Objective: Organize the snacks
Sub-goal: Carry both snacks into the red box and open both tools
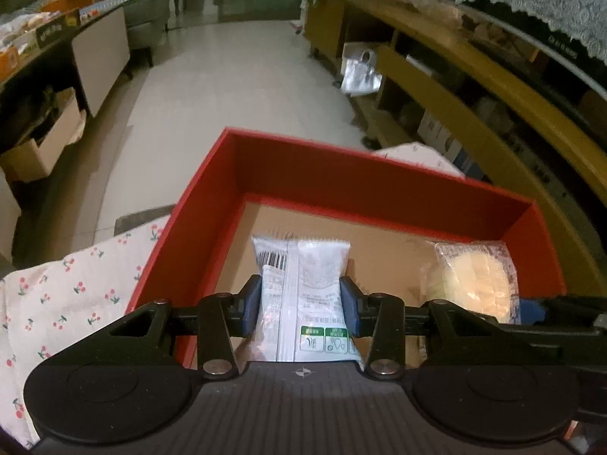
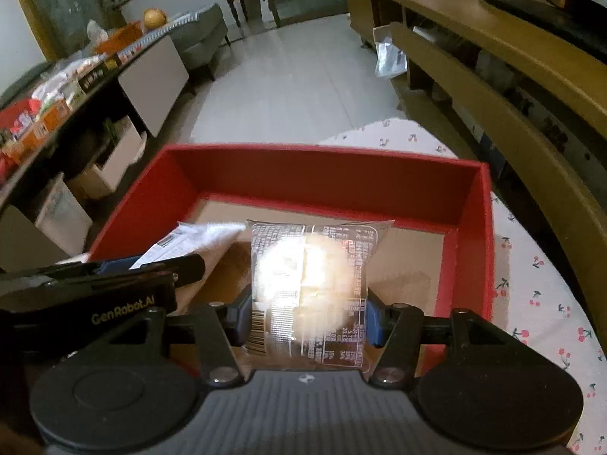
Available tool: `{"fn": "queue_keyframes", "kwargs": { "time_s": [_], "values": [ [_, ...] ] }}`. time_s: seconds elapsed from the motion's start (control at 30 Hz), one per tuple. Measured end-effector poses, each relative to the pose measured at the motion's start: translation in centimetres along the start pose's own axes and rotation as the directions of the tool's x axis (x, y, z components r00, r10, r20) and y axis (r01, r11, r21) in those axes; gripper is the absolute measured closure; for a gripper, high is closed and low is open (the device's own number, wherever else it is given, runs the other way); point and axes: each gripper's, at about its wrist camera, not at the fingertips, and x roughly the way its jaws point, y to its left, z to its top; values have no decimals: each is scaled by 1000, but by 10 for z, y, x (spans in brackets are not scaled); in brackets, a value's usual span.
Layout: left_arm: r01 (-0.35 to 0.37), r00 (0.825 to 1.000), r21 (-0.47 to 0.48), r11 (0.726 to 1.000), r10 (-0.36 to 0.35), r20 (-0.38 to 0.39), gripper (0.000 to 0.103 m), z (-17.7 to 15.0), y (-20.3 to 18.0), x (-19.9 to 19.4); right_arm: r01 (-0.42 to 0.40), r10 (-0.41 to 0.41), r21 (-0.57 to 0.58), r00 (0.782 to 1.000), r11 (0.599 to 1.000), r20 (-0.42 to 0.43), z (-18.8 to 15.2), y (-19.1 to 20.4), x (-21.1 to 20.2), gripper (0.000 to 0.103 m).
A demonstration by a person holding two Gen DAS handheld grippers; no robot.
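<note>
Both grippers loaded over red box (image 1: 379,182).
Left gripper (image 1: 301,305) clamped on white packet (image 1: 303,295); right gripper (image 2: 308,318) clamped on clear-wrapped pastry (image 2: 307,284), contents apparently a round cake, glare-obscured.

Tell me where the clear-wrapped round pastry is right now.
The clear-wrapped round pastry sits in the right claw, over the red cardboard box, right of the white snack packet.

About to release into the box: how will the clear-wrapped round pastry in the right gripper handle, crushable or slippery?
The pastry packet looks soft and probably crushable: a pale round cake in thin clear film. The glossy, glaring film suggests it may slip. The right gripper pinches it over the red box, so it should drop flat rather than roll.
</note>
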Motion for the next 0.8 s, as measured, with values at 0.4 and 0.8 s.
{"fn": "queue_keyframes", "kwargs": {
  "time_s": [0.4,0.8],
  "values": [
    [-41,999,7,999,42,-15,30,-2,4,-2,4,-4,-24,1000,1000,-27,-8,-1,3,43],
    [-31,999,-4,1000,31,14,19,2,1,-21,3,-4,7,999,1000,42,-3,-5,-25,41]
  ]
}}
